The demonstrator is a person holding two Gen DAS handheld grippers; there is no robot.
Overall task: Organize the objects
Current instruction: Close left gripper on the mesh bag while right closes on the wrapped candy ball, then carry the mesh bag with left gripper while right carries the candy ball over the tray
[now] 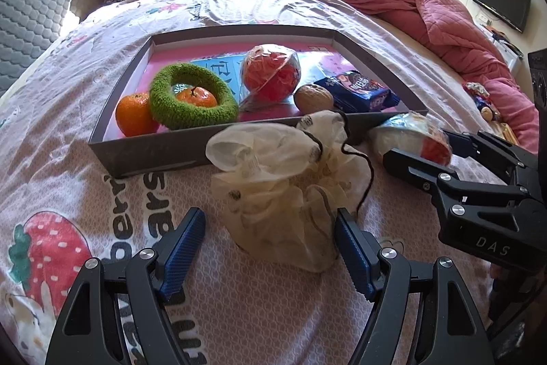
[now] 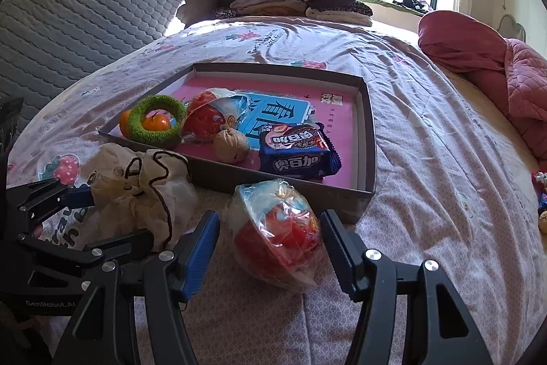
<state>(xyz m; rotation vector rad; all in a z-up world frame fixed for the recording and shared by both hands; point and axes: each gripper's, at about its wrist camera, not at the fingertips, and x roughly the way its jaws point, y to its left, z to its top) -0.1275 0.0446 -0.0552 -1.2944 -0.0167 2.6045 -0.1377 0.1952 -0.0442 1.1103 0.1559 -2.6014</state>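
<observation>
My left gripper (image 1: 270, 248) gapes wide around the cream drawstring pouch (image 1: 290, 187) at frame centre, gripping nothing; my right gripper (image 2: 270, 248) stands open astride the wrapped red ball (image 2: 277, 235), pads apart from it; the grey tray (image 2: 273, 183) lies just beyond both.

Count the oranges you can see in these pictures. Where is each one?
2. One orange lies in the tray's near left corner, beside the green ring. The other orange sits inside that ring. More could be hidden behind other items.
</observation>
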